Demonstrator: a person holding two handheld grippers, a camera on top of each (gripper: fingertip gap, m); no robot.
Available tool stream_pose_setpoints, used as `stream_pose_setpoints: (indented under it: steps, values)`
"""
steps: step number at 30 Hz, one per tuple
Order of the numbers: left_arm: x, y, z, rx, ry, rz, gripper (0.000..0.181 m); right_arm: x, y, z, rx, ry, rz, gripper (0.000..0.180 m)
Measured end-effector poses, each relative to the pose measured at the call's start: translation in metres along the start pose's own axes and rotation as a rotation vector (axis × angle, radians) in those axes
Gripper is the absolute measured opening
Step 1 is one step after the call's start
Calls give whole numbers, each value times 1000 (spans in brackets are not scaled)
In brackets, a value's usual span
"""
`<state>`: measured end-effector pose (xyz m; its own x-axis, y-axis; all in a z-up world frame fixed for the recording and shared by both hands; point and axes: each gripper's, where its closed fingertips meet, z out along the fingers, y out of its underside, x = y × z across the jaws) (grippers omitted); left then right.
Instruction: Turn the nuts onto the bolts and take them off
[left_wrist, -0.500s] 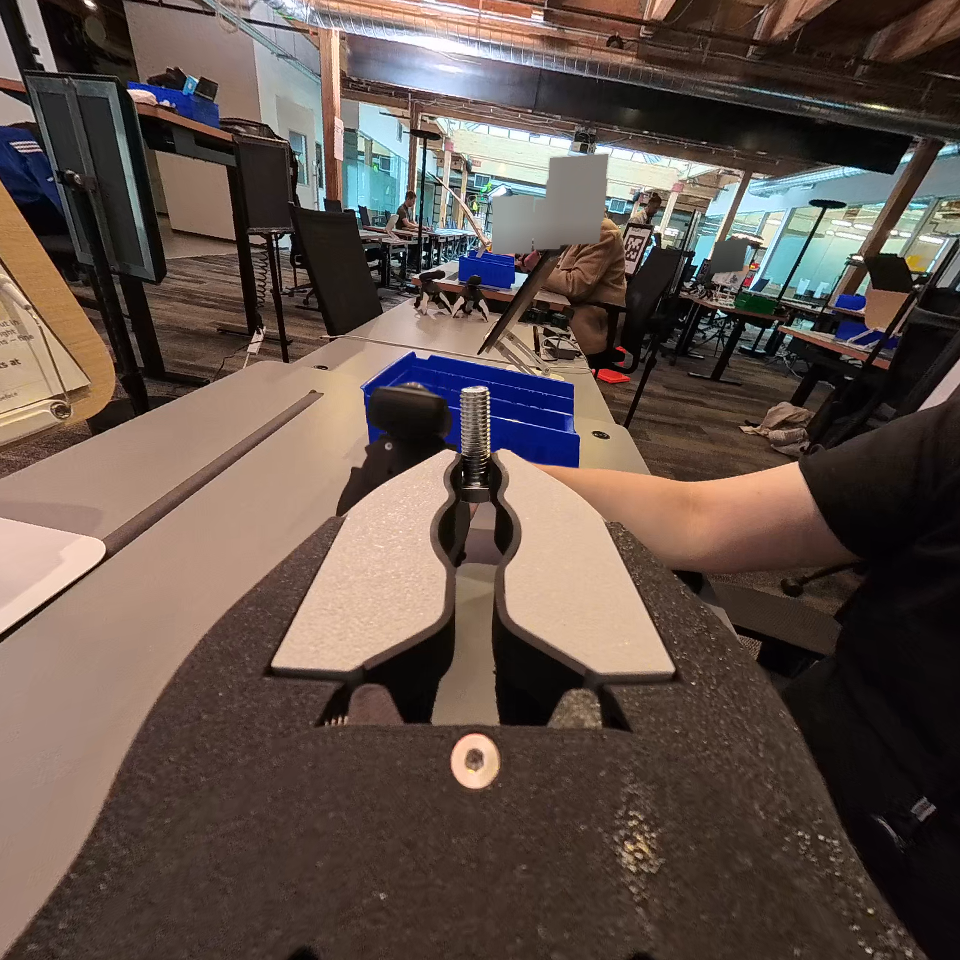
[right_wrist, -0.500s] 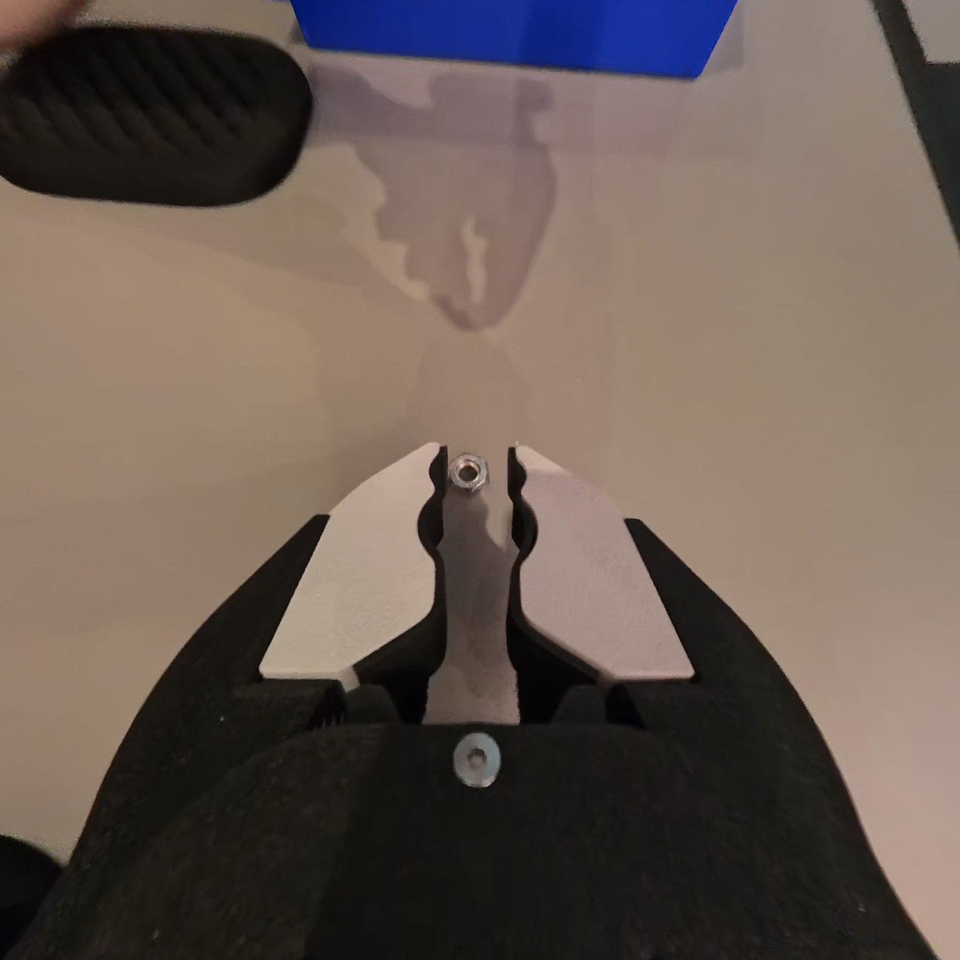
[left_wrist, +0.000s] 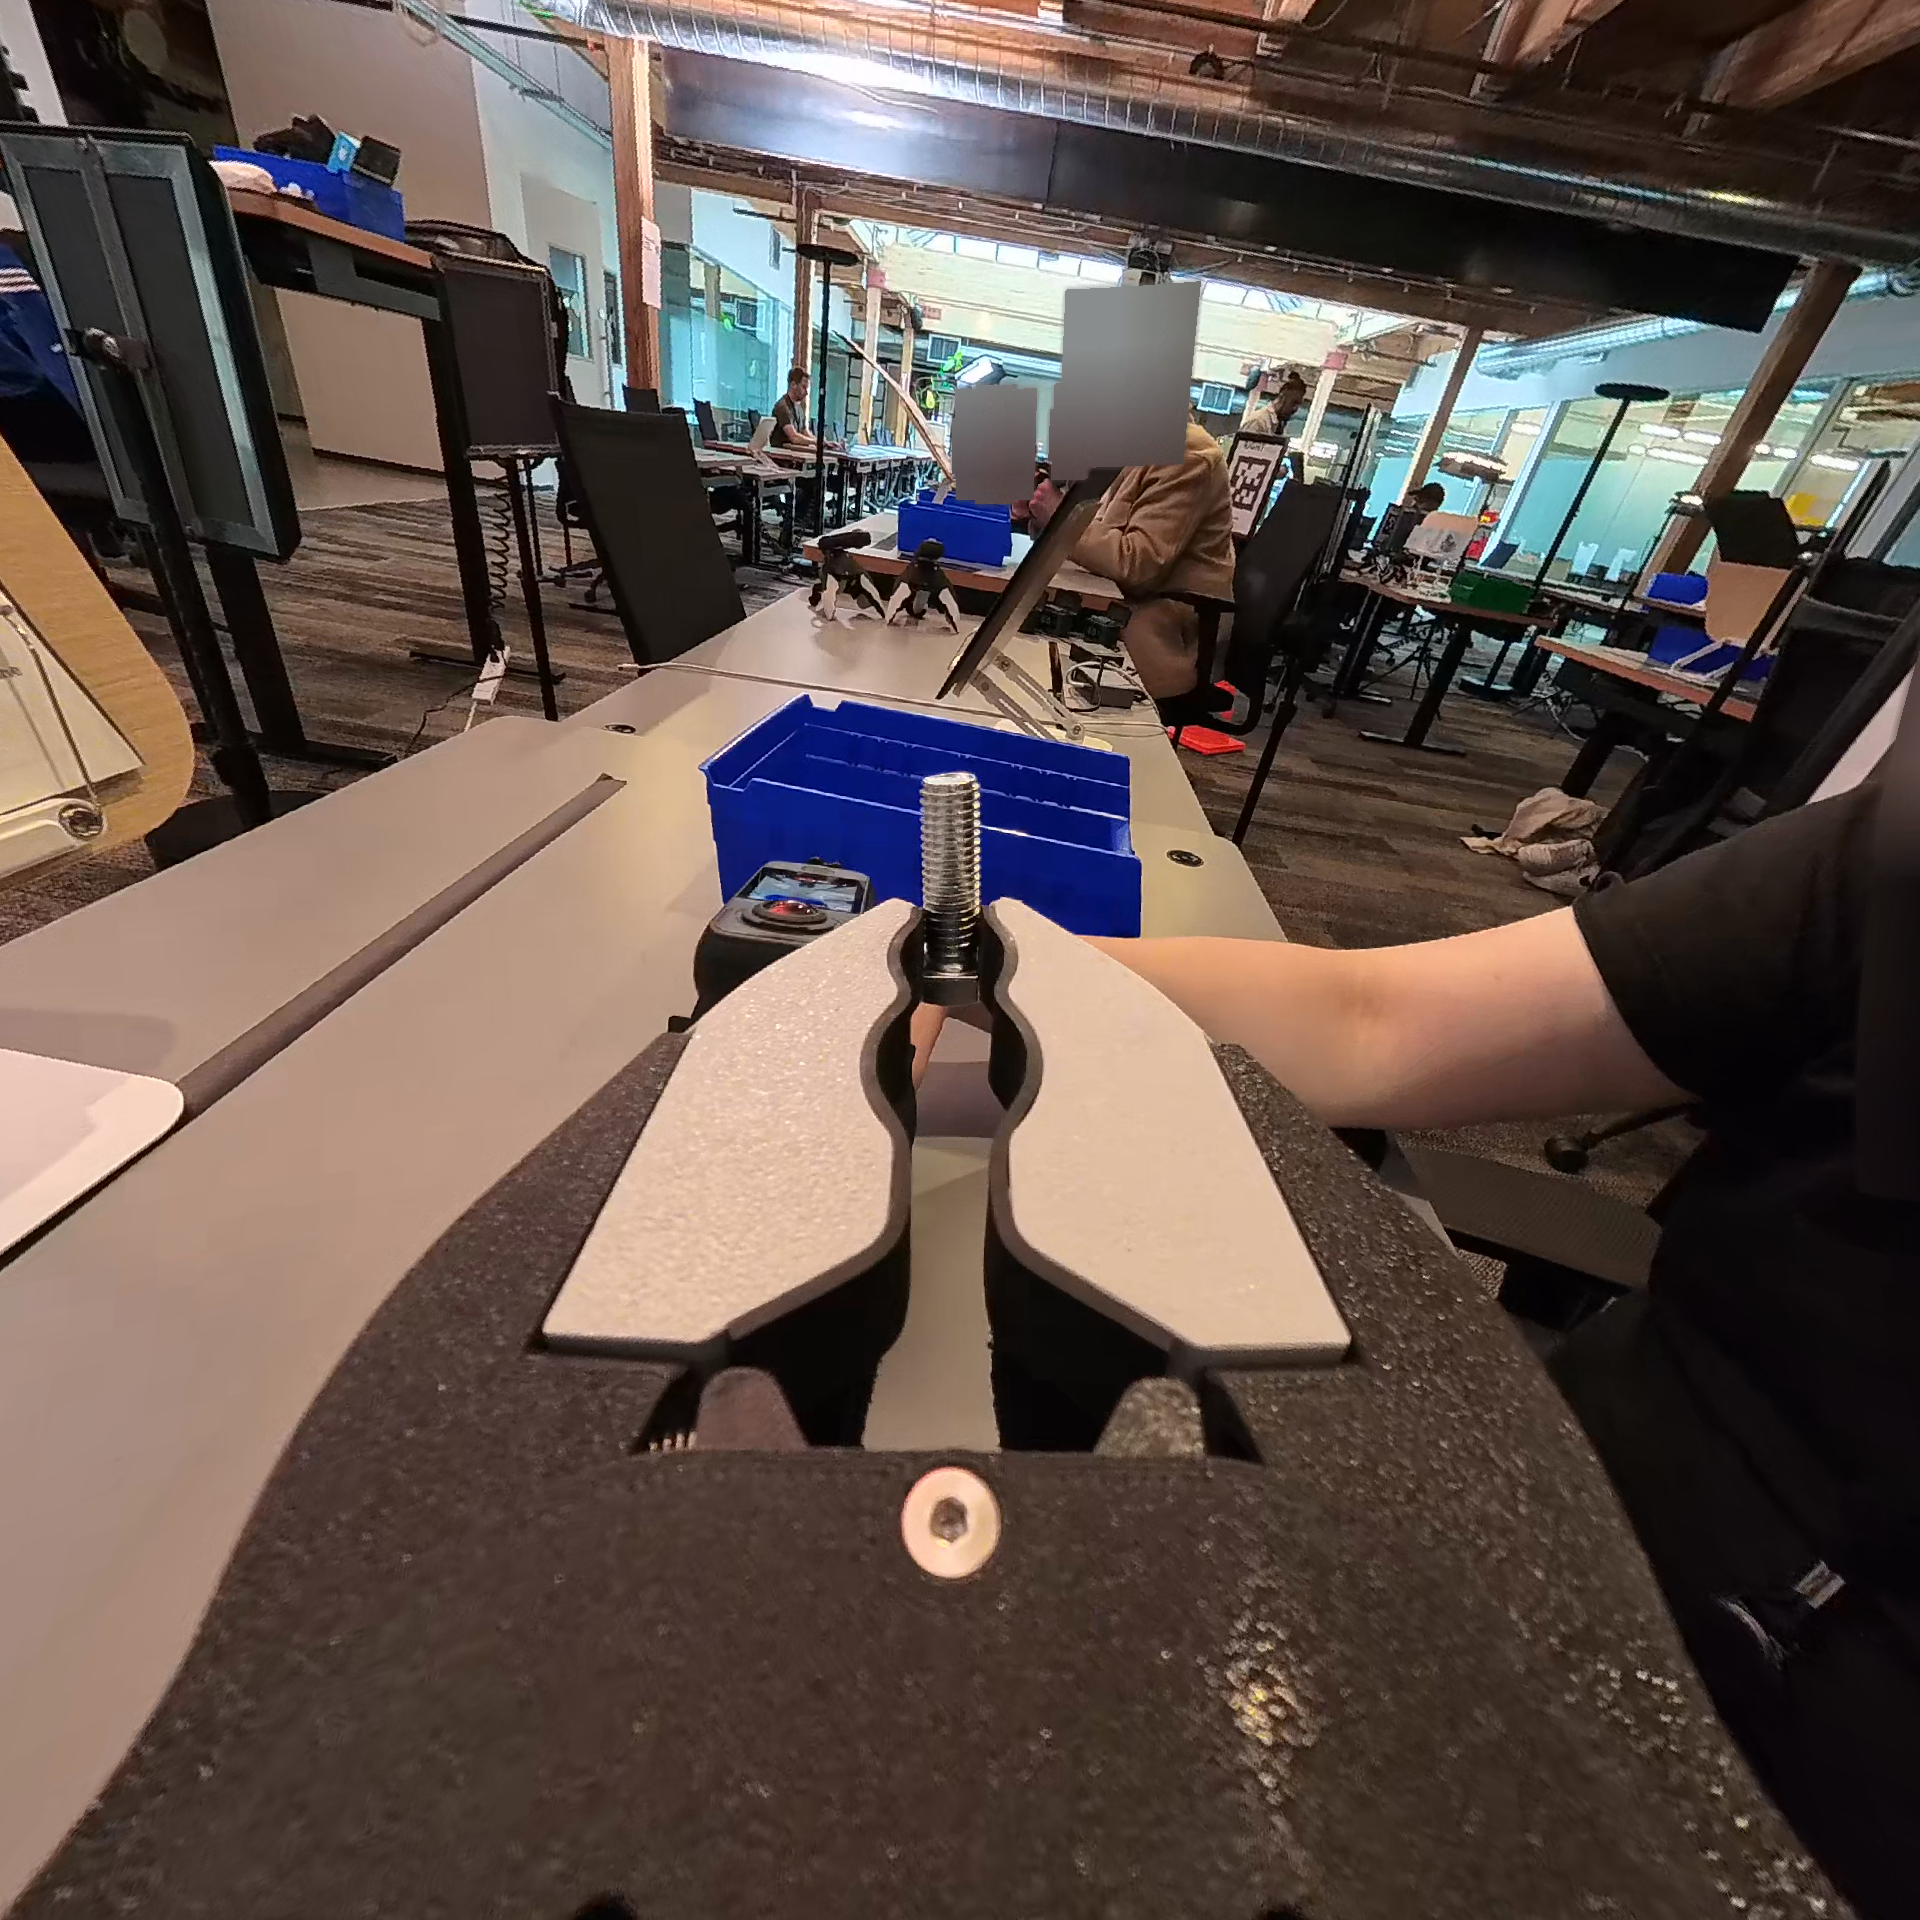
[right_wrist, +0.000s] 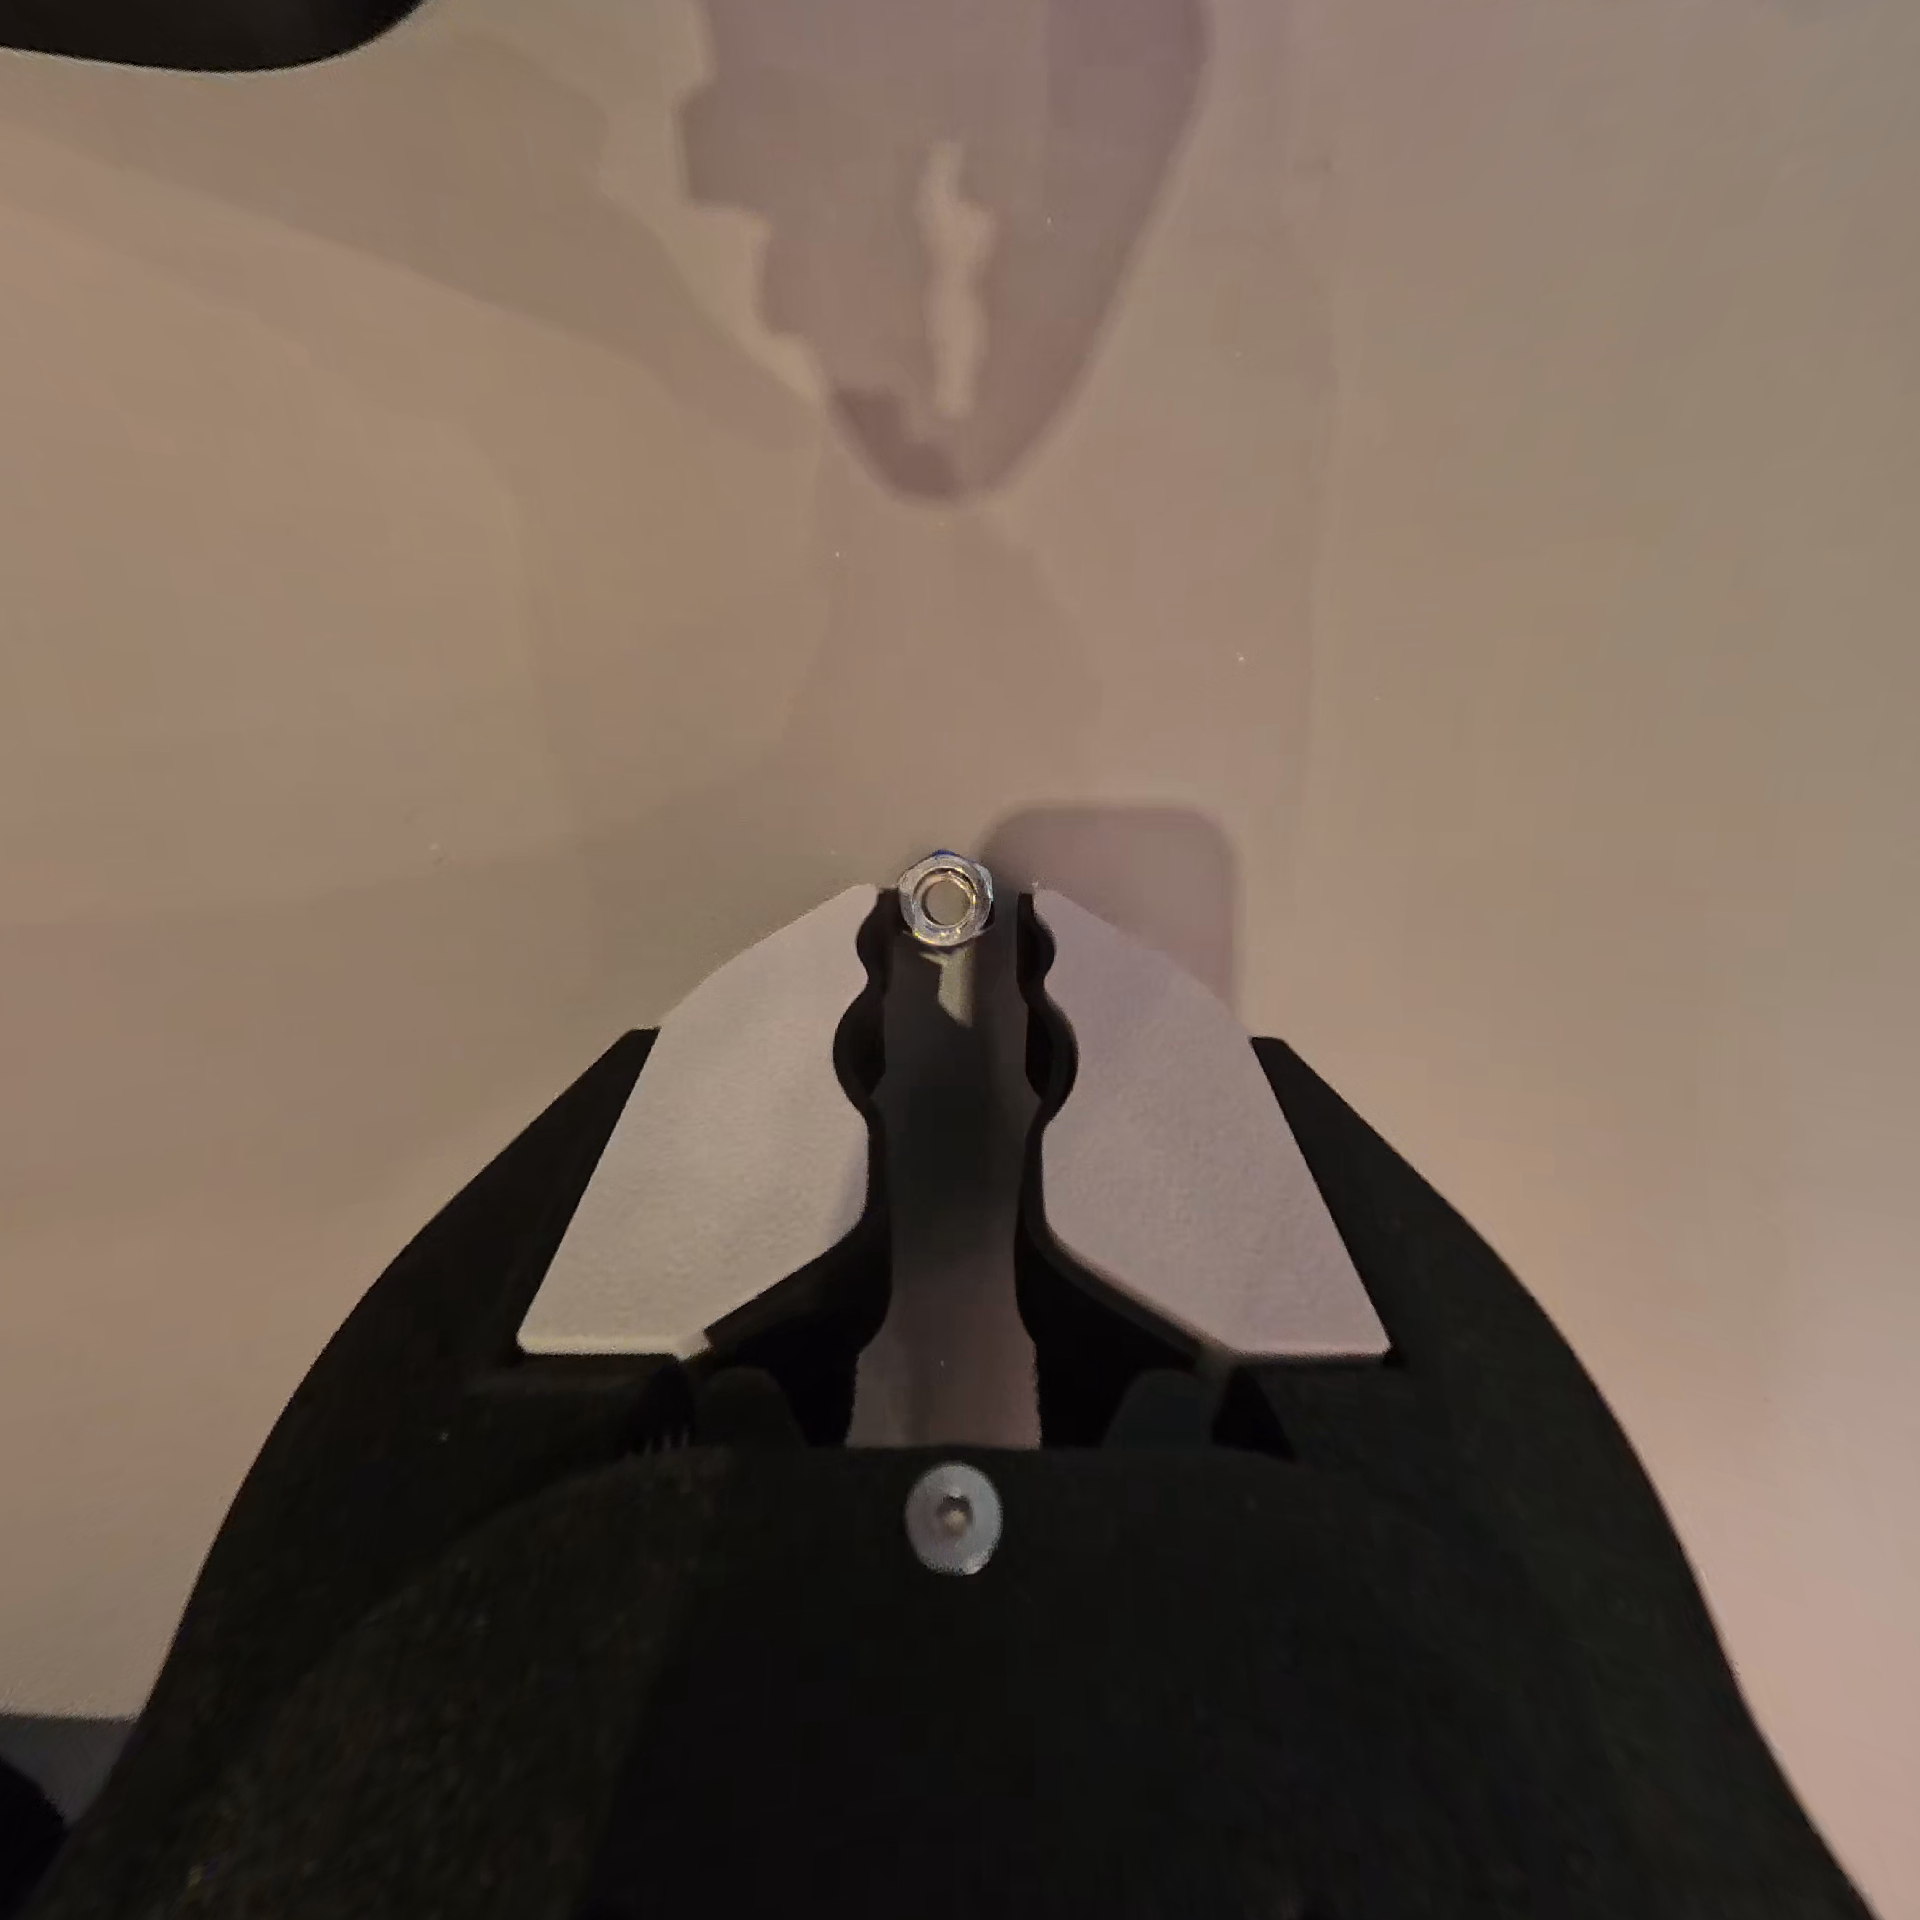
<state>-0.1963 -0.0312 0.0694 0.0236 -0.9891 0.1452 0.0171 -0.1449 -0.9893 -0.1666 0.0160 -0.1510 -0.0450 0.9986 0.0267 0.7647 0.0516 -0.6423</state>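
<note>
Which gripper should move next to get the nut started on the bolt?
Right, probably. The right gripper has the loose nut between its fingertips on the table, not clearly clamped. The left gripper holds the bolt upright, threads bare, so it should just steady it.

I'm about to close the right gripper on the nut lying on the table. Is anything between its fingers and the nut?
Nothing visible. The nut lies on the bare table right at the tips of the right gripper, fingers apart on either side.
</note>
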Motion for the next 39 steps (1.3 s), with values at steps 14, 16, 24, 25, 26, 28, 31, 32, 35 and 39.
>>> stream_pose_setpoints:
  steps: [14, 16, 24, 25, 26, 28, 31, 32, 35, 39]
  values:
    - [-60, 19, -4, -39, -173, -16, 9, 10, -8, -28, 134, 20, 63, 17]
    - [-74, 28, 0, -55, -202, -23, 9, 13, -12, -49, 195, 29, 92, 17]
    - [-80, 63, 33, -116, -151, -33, 9, 2, -39, -138, 388, 93, 93, 17]
    - [-79, 68, 35, -144, -149, -25, 9, 0, -43, -145, 404, 102, 93, 17]
    - [-78, 71, 36, -162, -145, -16, 9, 0, -48, -152, 420, 116, 97, 17]
    - [-73, 76, 38, -175, -128, -11, 9, -2, -59, -162, 454, 132, 107, 17]
    - [-67, 86, 41, -211, -107, 5, 9, -6, -74, -165, 479, 143, 110, 17]
    - [-65, 89, 42, -218, -101, 7, 9, -7, -78, -164, 483, 142, 111, 17]
    - [-60, 96, 43, -237, -78, 7, 9, -8, -82, -154, 460, 141, 112, 17]
    - [-54, 97, 46, -214, -39, 15, 9, -4, -84, -145, 443, 148, 118, 17]
